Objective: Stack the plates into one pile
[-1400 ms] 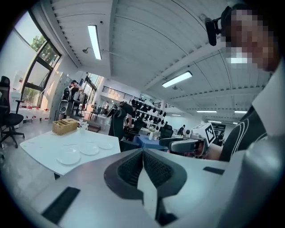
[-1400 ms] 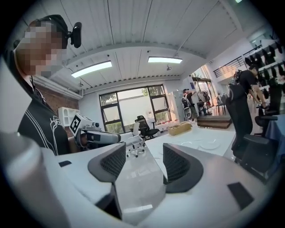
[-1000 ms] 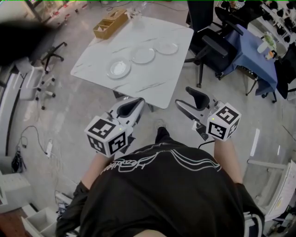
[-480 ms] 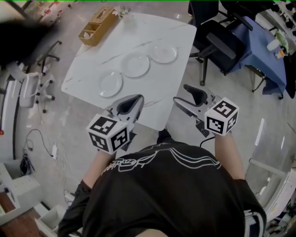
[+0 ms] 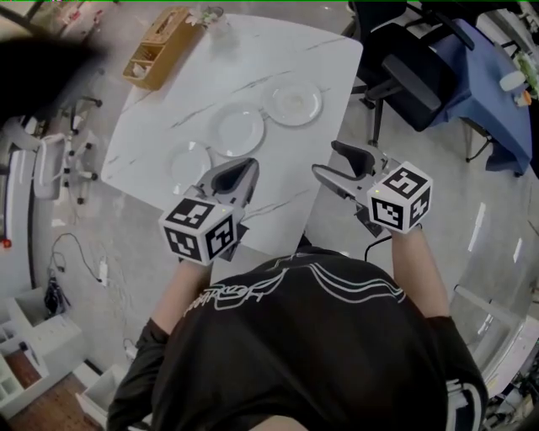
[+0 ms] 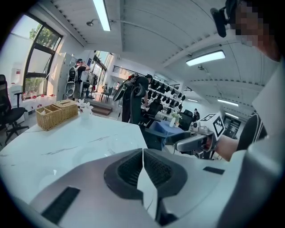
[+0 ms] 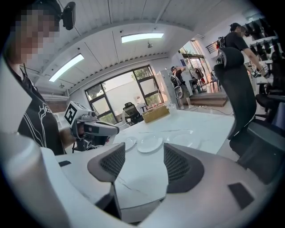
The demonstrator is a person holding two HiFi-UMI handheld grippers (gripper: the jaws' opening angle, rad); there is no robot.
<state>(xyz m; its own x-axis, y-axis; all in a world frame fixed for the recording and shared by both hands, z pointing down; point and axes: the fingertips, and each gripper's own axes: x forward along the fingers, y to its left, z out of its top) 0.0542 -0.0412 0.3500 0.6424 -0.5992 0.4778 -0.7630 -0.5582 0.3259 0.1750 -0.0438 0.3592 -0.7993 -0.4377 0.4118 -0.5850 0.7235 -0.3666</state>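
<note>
The left plate (image 5: 189, 160), middle plate (image 5: 237, 129) and right plate (image 5: 293, 101) lie apart on the table (image 5: 324, 63), in a row running from 8 to 2 o'clock. The left gripper (image 5: 238, 175) has its jaws pressed together on nothing, while the right gripper (image 5: 329, 161) has its jaws apart and empty. The plates look stiff, glossy and breakable, so each is best pinched at its rim.

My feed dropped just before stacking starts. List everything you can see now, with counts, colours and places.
Table: one, white marbled, ahead of the person.
Plates: three, pale, in a diagonal row on the table, apart, unstacked.
Wicker basket: one, tan, at the table's far left corner.
Small vase: one, holding pale flowers, beside the basket.
Black chair: one, right of the table.
Pale chair: one, on the floor at left.
Blue cloth: one, at far right.
Left gripper: grey, jaws together, empty, over the table's near edge.
Right gripper: grey, jaws apart, empty, at the table's right edge.
</note>
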